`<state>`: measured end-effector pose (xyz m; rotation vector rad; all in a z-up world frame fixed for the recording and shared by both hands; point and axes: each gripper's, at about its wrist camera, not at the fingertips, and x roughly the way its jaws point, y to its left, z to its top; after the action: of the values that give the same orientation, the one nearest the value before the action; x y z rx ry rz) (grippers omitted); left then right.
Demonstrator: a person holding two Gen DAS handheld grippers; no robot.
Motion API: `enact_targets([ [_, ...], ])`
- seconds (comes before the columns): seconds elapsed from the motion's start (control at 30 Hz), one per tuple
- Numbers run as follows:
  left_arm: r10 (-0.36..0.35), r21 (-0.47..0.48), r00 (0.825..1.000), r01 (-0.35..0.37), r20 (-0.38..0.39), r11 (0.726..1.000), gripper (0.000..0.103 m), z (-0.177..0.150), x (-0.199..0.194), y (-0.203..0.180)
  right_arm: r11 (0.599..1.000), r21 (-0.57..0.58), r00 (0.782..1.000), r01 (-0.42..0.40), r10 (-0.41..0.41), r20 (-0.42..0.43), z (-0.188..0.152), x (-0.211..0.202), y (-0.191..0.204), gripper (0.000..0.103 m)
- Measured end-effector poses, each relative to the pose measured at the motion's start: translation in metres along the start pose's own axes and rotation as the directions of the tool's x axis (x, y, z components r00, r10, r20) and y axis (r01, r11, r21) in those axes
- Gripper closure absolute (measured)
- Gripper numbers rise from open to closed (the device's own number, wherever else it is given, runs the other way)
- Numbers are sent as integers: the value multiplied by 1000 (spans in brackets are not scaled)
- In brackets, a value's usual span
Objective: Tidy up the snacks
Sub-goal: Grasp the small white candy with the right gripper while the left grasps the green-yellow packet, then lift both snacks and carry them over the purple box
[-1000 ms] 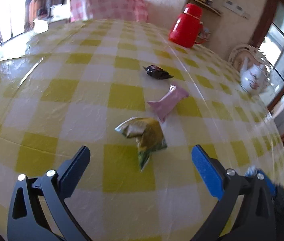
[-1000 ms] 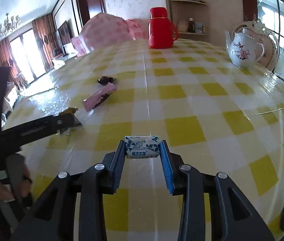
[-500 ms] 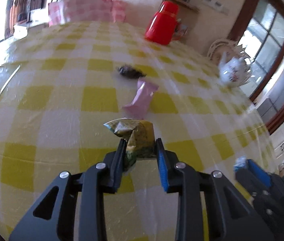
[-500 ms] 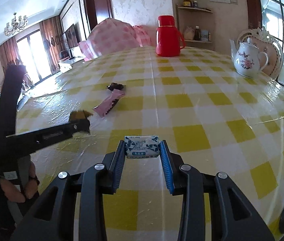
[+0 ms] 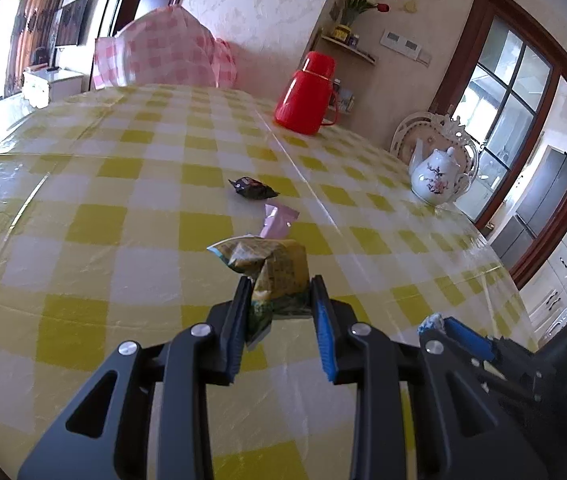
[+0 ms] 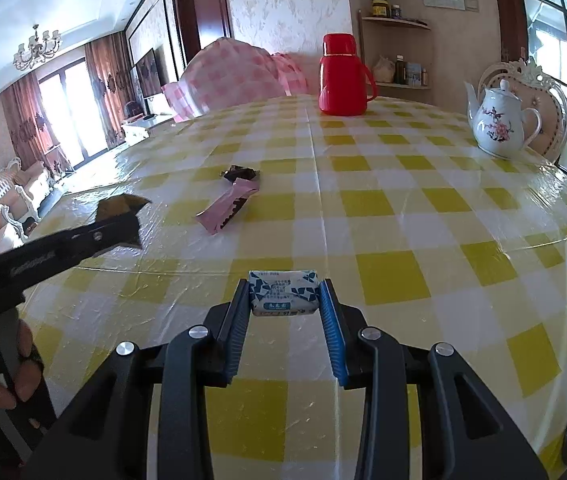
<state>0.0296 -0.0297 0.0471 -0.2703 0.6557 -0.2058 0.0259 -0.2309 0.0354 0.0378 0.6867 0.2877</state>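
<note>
Only left view shows left tool pinching green packet, right tool gripping blue-white packet

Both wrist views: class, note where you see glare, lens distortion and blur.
Left wrist view: sunlight glares off the glossy yellow-checked tablecloth at far left, and the fisheye bows the table edge. Right wrist view: bright windows wash out, the pink checked cover is blurred, the dark-wood doorframe curves.

We see a glossy, wrinkled plastic film over the checked tablecloth, and on it a shiny red plastic flask, a glazed porcelain teapot to the flask's right, and crinkly foil wrappers between matt black plastic fingers.
</note>
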Motion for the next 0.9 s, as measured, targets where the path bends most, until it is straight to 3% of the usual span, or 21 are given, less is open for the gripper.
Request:
enact_targets([
  [0.13,-4,-29,1000,3,-11,1000,73,-10,-8,10,1000,1,1000,-17,17,-2,-3,0,5,68],
  [0.53,23,5,998,-23,56,1000,73,-26,-52,13,996,38,997,-83,83,11,-22,-23,36,68],
  [0.67,42,5,998,-42,36,999,72,-33,-62,25,995,35,996,-90,90,14,-28,-27,47,68],
  [0.73,35,-10,999,-35,-12,999,54,-35,-60,35,995,43,996,-89,89,16,-28,-29,48,68],
  [0.77,48,-7,998,-49,-42,999,30,-33,-55,36,995,47,996,-91,90,19,-28,-29,48,68],
  [0.8,67,14,996,-67,-63,998,24,-31,-51,34,994,53,996,-92,91,22,-27,-30,47,68],
  [0.9,142,168,985,-124,-98,978,24,-19,-31,14,993,83,996,-88,86,26,-27,-30,41,68],
])
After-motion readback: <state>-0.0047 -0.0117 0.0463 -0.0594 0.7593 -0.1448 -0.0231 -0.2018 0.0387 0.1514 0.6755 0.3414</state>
